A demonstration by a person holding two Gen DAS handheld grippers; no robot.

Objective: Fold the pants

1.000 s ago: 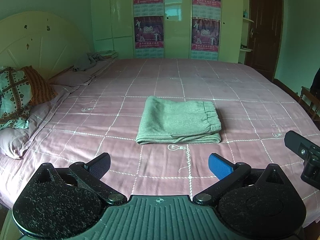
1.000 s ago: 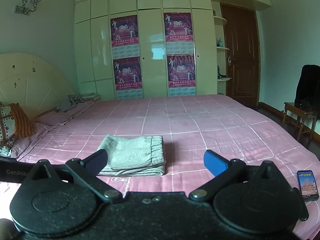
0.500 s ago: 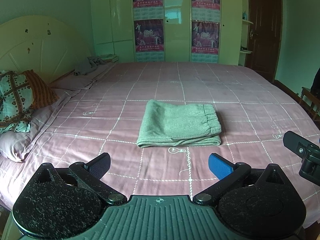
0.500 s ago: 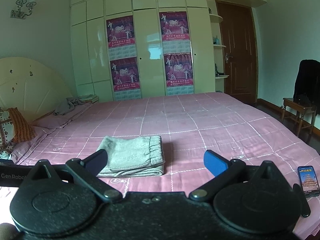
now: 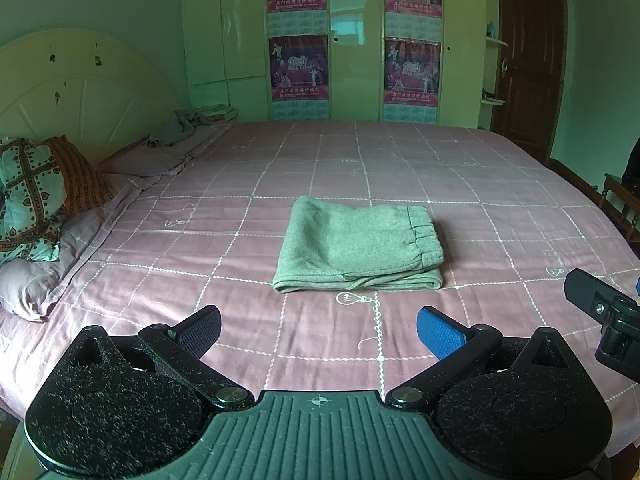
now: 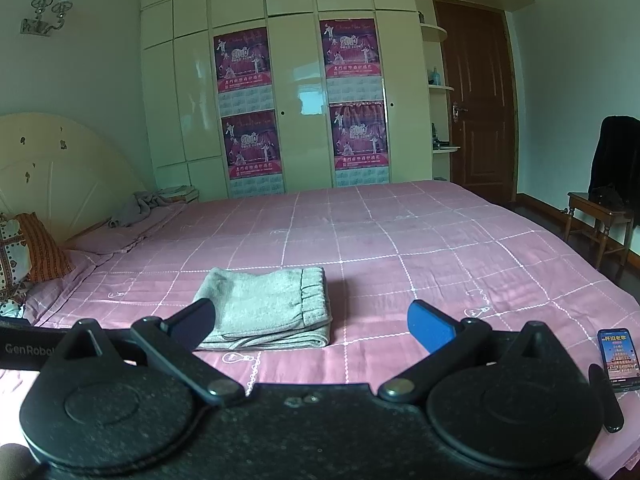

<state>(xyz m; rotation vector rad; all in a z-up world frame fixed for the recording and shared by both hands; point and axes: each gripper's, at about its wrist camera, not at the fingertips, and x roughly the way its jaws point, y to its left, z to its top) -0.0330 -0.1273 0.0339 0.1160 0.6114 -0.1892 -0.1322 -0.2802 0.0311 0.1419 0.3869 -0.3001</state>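
Grey-green pants lie folded into a compact rectangle on the pink checked bed sheet, waistband to the right. They also show in the right wrist view. My left gripper is open and empty, held back from the pants near the bed's front edge. My right gripper is open and empty, also back from the pants and to their right. Part of the right gripper shows at the right edge of the left wrist view.
Pillows and a crumpled grey cloth lie by the headboard at left. A phone lies on the sheet at the front right. A wardrobe, a door and a wooden chair stand beyond the bed.
Both grippers have tilted up and drawn back slightly from the bed, so the pants sit lower in both views. The pants have not moved. Both grippers stay open.
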